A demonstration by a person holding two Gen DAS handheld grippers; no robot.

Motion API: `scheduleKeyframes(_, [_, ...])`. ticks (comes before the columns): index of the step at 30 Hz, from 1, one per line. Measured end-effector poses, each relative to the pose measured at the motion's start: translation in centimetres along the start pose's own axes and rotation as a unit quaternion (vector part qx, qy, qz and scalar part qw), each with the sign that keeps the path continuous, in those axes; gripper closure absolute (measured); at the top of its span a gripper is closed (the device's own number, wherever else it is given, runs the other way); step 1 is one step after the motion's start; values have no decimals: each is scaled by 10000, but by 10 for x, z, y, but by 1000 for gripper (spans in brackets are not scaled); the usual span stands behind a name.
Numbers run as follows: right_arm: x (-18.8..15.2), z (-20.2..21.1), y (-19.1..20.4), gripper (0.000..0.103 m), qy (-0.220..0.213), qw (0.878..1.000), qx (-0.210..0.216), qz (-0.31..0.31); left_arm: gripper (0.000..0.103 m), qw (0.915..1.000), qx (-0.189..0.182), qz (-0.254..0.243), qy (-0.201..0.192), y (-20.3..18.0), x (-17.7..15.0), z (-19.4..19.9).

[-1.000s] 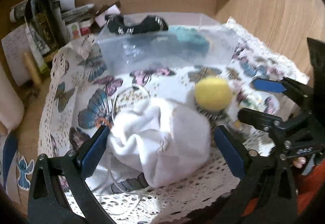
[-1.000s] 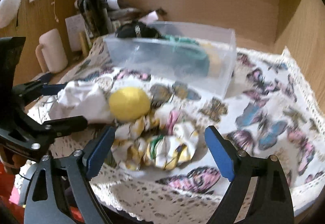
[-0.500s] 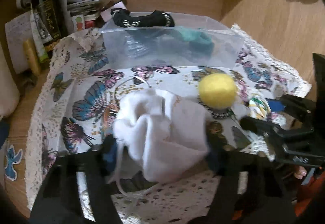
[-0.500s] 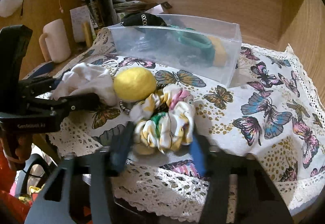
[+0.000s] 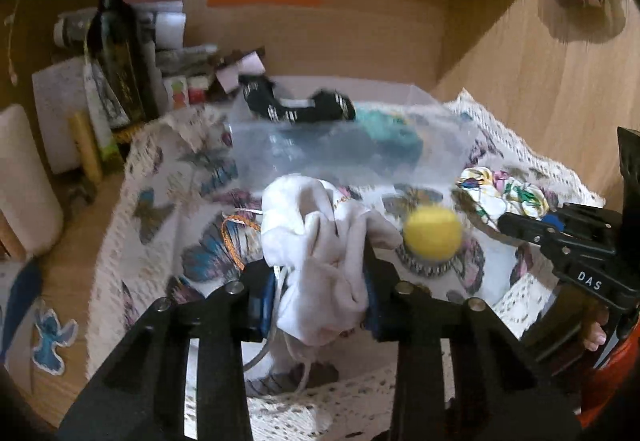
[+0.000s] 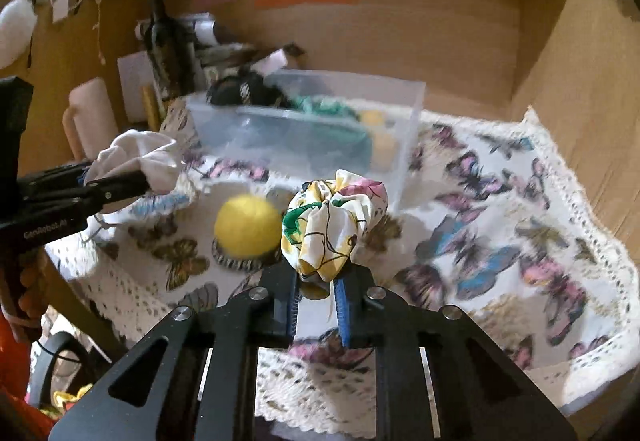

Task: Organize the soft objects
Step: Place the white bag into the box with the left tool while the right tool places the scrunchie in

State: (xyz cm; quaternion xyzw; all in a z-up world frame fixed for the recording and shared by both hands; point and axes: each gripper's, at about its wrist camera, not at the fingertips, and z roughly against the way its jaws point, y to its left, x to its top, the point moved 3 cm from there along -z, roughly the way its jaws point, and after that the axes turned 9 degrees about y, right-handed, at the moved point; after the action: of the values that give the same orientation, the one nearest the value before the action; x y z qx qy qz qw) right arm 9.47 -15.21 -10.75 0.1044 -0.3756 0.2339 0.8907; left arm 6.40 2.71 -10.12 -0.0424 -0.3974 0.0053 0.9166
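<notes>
My left gripper (image 5: 320,301) is shut on a white cloth pouch (image 5: 324,237) and holds it above the butterfly tablecloth (image 5: 160,209); the pouch also shows in the right wrist view (image 6: 136,161). My right gripper (image 6: 316,293) is shut on a floral scrunchie (image 6: 332,225) lifted off the cloth; it also shows in the left wrist view (image 5: 500,197). A yellow ball (image 6: 246,225) rests on a striped ring between the grippers. A clear plastic bin (image 6: 312,133) behind holds a black item (image 5: 296,109), a teal one and yellow ones.
A dark bottle (image 5: 116,41), papers and small boxes stand at the back left of the wooden nook. A pale mug (image 6: 90,117) stands at the left. The wooden side wall (image 6: 580,81) rises on the right. The lace cloth edge (image 6: 320,393) hangs at the front.
Both grippers have closed: the left on the white pouch, the right on the floral scrunchie. Both have lifted their items off the cloth. The yellow ball stays on the cloth.
</notes>
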Motion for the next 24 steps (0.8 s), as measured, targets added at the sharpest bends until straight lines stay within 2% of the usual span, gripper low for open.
scheduleKeyframes(16, [80, 28, -3, 89, -992, 9948, 222, 85, 68, 9970, 5, 82, -772, 1, 75, 22])
scheduleKeyframes(21, [101, 29, 2, 89, -1140, 9931, 149, 212, 68, 9953, 41, -46, -966, -4, 107, 24])
scheduleKeyframes(24, [112, 25, 4, 89, -1173, 9927, 117, 273, 68, 9951, -79, -47, -983, -5, 123, 21])
